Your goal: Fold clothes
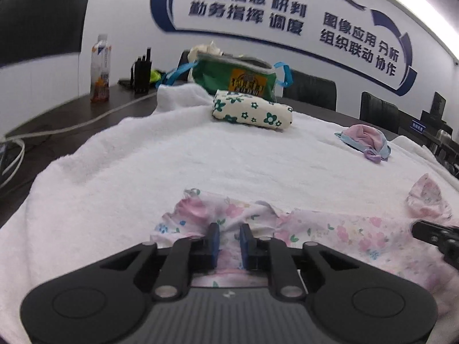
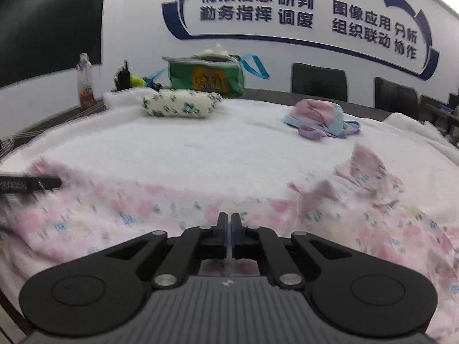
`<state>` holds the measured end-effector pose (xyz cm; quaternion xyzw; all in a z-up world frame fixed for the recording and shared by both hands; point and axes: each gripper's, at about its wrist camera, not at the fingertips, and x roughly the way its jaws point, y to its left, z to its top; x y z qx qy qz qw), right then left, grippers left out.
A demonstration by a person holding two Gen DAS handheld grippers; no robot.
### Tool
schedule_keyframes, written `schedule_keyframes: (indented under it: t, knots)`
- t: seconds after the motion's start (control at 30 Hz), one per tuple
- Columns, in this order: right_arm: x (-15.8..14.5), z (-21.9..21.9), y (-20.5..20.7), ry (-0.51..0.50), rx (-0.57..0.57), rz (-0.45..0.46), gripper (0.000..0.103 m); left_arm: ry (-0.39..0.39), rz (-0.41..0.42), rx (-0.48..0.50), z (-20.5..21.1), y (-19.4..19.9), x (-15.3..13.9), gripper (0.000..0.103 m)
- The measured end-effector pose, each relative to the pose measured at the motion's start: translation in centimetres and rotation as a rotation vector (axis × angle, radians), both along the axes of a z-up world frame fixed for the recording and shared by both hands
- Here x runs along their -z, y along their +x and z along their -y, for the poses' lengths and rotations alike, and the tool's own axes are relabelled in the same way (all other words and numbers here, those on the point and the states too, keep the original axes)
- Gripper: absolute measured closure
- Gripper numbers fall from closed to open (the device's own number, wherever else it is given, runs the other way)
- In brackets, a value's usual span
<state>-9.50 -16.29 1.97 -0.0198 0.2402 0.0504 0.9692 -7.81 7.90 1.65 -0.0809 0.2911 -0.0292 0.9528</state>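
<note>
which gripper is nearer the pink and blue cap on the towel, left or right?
Right. The pink and blue cap lies ahead and slightly right of the right gripper. From the left gripper it sits far off to the right, and the right gripper lies on that side.

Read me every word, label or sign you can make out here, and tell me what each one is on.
Wall sign, left block: "情报信息 研判 / 勤务指挥 调度"
Wall sign, right block: "图像应用 分析 / 组织联动 协作"
Green bag logo: blurred, unreadable
Bottle label: too blurred
Left gripper side print: too small
Small plaque: unreadable
</note>
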Motion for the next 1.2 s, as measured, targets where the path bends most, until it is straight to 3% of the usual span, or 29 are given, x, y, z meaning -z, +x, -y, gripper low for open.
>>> schedule_keyframes:
  t: [0.1,0.17,0.3,0.43,0.5,0.67,0.9,1.0,1.07,1.2]
  knots:
    - [-0.7,-1.8,0.8,-0.002,-0.099,0.017,0.101,-0.09,0.038,0.007,-0.3,-0.5,-2.6,0.07]
    - [-0.6,-3.1,1.8,-0.009,-0.153,0.0,0.101,-0.062,0.072,0.021,0.6,0.1,-3.9,0.062]
    - [0.1,-5.3,2.8,-0.006,-0.226,-0.04,0.1,0.13,0.06,-0.088,2.1,2.8,-2.8,0.063]
    - [0.7,-6.8,2.5,-0.06,-0.243,-0.062,0.1,0.066,-0.071,-0.137,0.0,4.6,0.2,0.068]
    - [0.6,-6.5,2.3,-0.043,-0.244,-0.065,0.099,0.06,-0.058,-0.139,-0.2,4.3,0.3,0.069]
    - [-0.3,-3.3,2.5,-0.017,-0.119,-0.053,0.099,0.069,-0.045,-0.138,0.0,4.1,0.6,0.068]
    - [0.7,0.8,1.6,-0.098,0.057,-0.066,0.097,0.015,-0.035,-0.139,-0.7,3.2,0.0,0.068]
    - [-0.2,0.5,-0.3,-0.058,-0.013,0.013,0.097,-0.026,0.063,-0.054,-0.2,-0.3,-2.0,0.065]
    - [-0.8,-0.6,-2.0,-0.02,-0.127,0.06,0.097,0.013,0.16,0.064,1.7,-3.8,-2.6,0.05]
    - [-0.1,-3.8,-4.8,-0.026,-0.289,0.103,0.096,0.085,0.175,0.133,4.2,-6.7,-0.3,0.051]
